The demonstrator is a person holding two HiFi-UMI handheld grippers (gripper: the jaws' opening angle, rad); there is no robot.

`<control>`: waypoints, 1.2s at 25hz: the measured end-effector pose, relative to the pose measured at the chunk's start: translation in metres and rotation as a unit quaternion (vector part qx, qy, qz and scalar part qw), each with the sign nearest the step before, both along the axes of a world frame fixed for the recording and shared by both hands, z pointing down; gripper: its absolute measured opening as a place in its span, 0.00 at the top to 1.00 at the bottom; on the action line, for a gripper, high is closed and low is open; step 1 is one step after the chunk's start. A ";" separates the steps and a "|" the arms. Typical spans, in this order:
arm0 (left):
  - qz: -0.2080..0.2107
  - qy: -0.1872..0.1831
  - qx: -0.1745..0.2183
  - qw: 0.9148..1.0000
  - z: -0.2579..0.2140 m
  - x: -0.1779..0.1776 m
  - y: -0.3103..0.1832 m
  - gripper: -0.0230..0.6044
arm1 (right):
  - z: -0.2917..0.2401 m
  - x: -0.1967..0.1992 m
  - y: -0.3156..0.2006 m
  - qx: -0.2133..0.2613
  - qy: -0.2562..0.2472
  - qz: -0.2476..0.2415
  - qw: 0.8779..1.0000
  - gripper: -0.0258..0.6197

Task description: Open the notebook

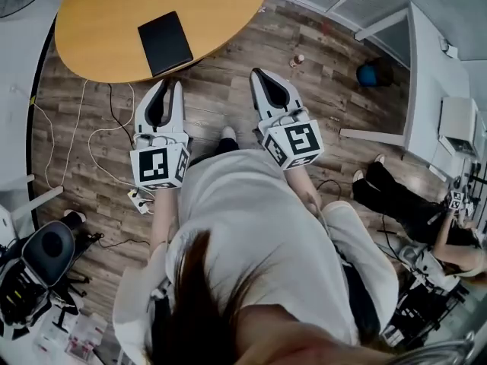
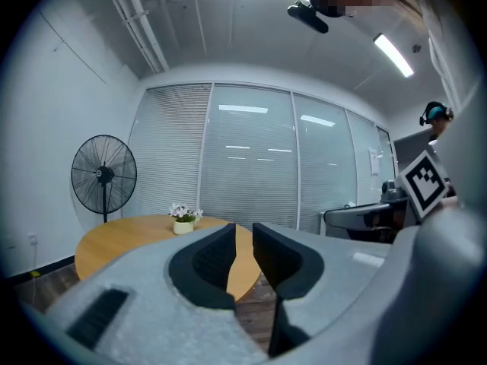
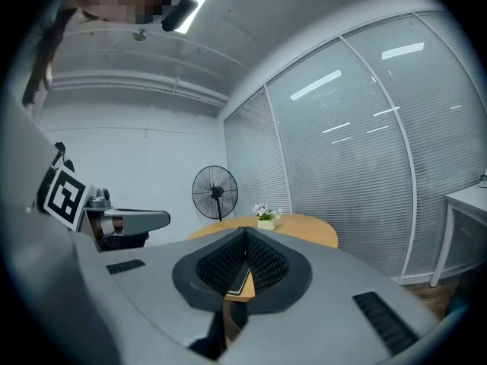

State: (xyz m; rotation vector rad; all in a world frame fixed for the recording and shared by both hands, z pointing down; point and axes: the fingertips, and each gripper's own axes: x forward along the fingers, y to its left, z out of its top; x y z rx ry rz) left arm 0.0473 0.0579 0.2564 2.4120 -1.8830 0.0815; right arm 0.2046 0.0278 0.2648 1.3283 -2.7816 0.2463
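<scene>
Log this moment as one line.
notebook: closed, on table | left tool: open, empty, clear of notebook | right tool: shut, empty, clear of notebook | opening: not begun

Ahead of the jaws, a black notebook [image 1: 165, 42] lies on a honey-orange desk [image 1: 99, 21]. Below the jaws, the floor [image 1: 228, 101] shows grey-brown wood planks. The left gripper [image 1: 169, 84] and right gripper [image 1: 257, 73] are pale grey with black-lined jaws. Their marker cubes [image 1: 160, 166] bear black-and-white squares.

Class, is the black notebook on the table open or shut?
Shut: the notebook lies flat on the table, only its black cover showing, no pages.
</scene>
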 end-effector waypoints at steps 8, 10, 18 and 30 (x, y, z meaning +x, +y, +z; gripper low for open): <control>-0.026 -0.007 -0.010 1.000 0.007 -0.012 -0.009 0.84 | 0.013 -0.007 -0.019 -0.015 -0.002 -0.018 1.000 0.96; -0.031 -0.007 -0.014 0.999 0.010 -0.017 -0.011 0.84 | 0.016 -0.009 -0.022 -0.019 -0.002 -0.019 1.000 0.96; -0.030 -0.004 -0.023 0.999 0.019 -0.045 -0.030 0.84 | 0.022 -0.031 -0.044 -0.029 0.006 -0.010 1.000 0.96; -0.023 -0.005 -0.019 1.000 0.011 -0.106 -0.111 0.85 | 0.010 -0.090 -0.113 -0.034 0.020 -0.010 0.999 0.96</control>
